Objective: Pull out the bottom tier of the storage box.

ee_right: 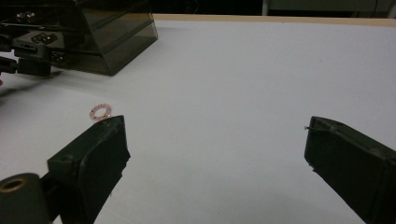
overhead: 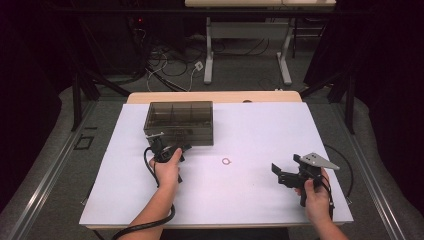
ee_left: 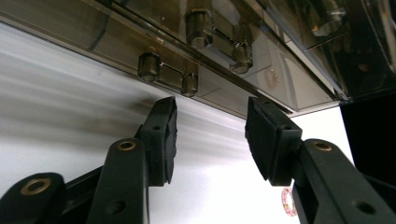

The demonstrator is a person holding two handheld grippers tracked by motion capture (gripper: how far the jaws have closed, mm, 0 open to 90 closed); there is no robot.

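A smoky, see-through plastic box (overhead: pixel 179 122) with compartments stands at the back left of the white table top (overhead: pixel 260 125). My left gripper (overhead: pixel 167 145) sits right at the box's front wall, its jaws partly apart with nothing between them. In the left gripper view the fingertips (ee_left: pixel 210 105) stop just short of the box's (ee_left: pixel 261 42) two small latch knobs. A small pink bead ring (overhead: pixel 226 161) lies flat mid-table. My right gripper (overhead: pixel 285 164) hovers at the front right, open wide and empty, aimed toward the ring (ee_right: pixel 100 112) and the box (ee_right: pixel 93 32).
The table's wooden far edge (overhead: pixel 215 96) lies just behind the box. Beyond it stand a desk frame (overhead: pixel 209 55) and loose cables on the floor. Black cables trail from both grippers over the table's near edge.
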